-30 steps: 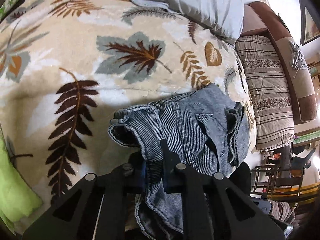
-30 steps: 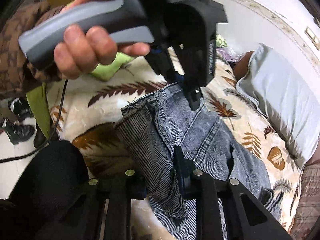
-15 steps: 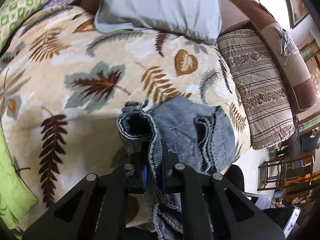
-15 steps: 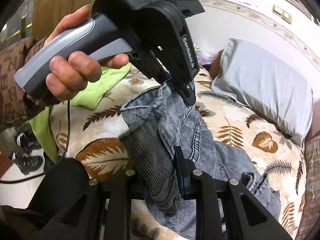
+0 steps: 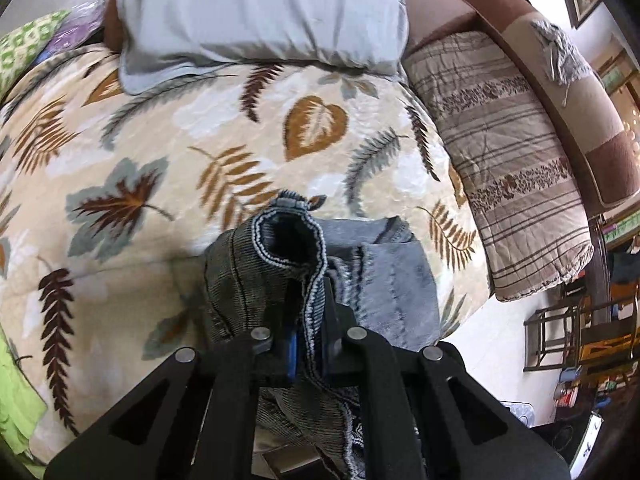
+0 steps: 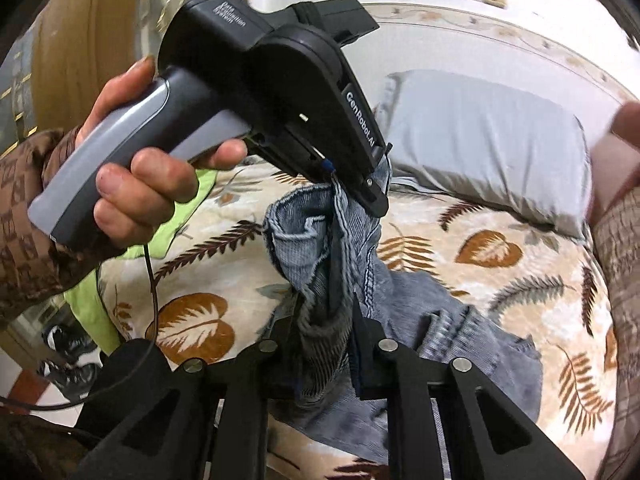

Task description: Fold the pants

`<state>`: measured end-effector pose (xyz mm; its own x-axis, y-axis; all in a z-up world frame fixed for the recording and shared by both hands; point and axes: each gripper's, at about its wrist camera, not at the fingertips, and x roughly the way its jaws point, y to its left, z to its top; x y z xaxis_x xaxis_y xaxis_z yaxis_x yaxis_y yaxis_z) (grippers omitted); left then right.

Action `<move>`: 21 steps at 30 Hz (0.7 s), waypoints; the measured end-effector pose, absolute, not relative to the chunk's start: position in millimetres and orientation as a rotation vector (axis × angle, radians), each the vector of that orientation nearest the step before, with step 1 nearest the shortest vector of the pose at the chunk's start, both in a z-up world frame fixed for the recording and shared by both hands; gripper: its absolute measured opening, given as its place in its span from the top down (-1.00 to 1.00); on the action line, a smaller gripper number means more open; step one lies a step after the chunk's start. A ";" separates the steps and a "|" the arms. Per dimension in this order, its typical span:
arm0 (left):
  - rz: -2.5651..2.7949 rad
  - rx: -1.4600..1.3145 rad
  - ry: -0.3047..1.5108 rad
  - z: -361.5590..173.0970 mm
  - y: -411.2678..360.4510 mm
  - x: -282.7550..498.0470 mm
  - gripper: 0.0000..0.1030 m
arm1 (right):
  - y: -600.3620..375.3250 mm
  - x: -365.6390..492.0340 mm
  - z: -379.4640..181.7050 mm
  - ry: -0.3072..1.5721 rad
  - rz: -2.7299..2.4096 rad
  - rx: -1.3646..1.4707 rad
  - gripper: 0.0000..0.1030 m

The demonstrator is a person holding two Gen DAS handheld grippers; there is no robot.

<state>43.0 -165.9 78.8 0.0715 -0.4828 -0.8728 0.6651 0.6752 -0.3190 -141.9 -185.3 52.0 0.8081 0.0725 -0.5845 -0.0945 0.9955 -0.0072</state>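
Note:
Blue-grey denim pants (image 5: 384, 272) lie partly on a leaf-print blanket (image 5: 160, 160) on a bed, with one end lifted. My left gripper (image 5: 308, 320) is shut on a hemmed edge of the pants and holds it raised. In the right wrist view the left gripper (image 6: 356, 184) pinches the cloth from above. My right gripper (image 6: 328, 320) is shut on a bunched fold of the same pants (image 6: 460, 320). The rest of the pants trails down onto the blanket (image 6: 500, 264).
A grey pillow (image 5: 260, 12) lies at the head of the bed. A striped brown cushion (image 5: 508, 184) sits on the right by a sofa arm. A lime-green cloth (image 6: 184, 200) lies at the bed's left edge. Chairs (image 5: 576, 332) stand on the floor at right.
Both grippers have lifted the held end of the pants higher and carried it toward the pillow. More of the cloth hangs bunched between them.

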 end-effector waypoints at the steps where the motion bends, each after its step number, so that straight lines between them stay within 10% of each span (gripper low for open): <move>1: -0.875 0.187 1.228 78.2 -173.3 40.0 0.89 | -192.2 -144.7 51.5 0.626 0.085 -0.019 0.72; 21: -0.921 0.386 1.328 25.0 -326.4 -37.8 0.89 | -336.9 -215.5 4.5 0.646 -0.008 0.450 0.78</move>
